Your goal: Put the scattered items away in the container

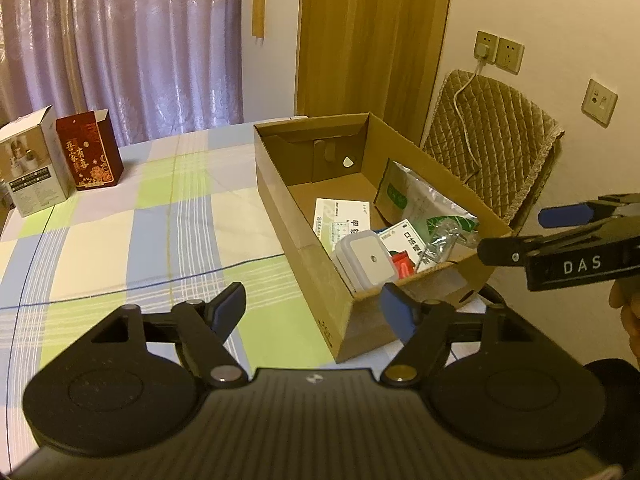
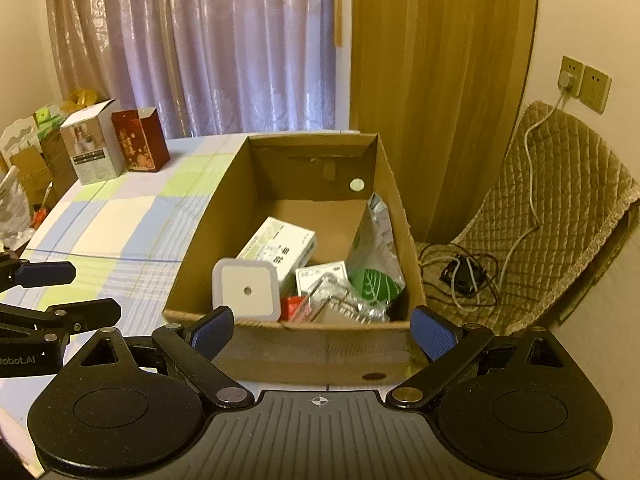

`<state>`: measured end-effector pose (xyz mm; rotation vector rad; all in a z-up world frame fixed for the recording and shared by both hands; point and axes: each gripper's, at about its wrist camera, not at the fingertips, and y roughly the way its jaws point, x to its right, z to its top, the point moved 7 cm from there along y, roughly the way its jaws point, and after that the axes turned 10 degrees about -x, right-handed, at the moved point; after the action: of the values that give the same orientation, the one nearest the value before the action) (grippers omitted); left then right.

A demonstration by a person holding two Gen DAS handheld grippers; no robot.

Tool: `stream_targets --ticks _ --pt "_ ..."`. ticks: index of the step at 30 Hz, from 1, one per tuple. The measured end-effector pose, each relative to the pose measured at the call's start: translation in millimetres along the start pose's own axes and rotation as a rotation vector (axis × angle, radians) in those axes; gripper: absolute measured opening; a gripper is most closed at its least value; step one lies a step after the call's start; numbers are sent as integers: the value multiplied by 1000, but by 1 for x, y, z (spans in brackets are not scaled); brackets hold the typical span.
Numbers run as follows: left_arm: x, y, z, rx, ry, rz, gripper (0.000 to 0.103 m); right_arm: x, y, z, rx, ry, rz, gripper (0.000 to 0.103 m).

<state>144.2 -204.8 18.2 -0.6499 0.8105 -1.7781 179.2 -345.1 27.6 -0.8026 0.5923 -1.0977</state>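
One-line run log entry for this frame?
left gripper: open, empty | right gripper: open, empty | cardboard box: holds white square case, medicine box, foil pouch | both grippers near box's front edge

The white medicine box (image 2: 280, 246) lies partly hidden behind the square white device (image 2: 245, 294).

Both cameras sit close above the table's near edge, looking forward and slightly down. The left wrist view faces the cardboard box (image 1: 304, 216) from its left corner; the right wrist view faces it head-on. Both share the box, curtain (image 2: 224, 40) and chair (image 1: 492, 136).
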Motion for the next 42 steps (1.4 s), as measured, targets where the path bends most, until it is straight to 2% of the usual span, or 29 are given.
stream_targets --ticks 7,16,24,31,37,42 --pt "9 -14 -10 -7 -2 2 82 1 -19 -14 1 15 -2 100" --pt "18 -34 -23 3 -21 10 102 2 -43 -35 5 59 -4 100" --pt "17 -49 -37 9 -34 45 102 -3 -63 -46 10 94 -17 100" --pt "16 -65 -49 28 -64 34 102 -16 -74 -57 6 87 -24 100" --pt "16 -73 -55 17 -78 56 102 -23 -80 -65 -7 75 -43 100" --pt "17 -79 -57 9 -105 46 102 -24 -84 -74 -29 86 -46 100"
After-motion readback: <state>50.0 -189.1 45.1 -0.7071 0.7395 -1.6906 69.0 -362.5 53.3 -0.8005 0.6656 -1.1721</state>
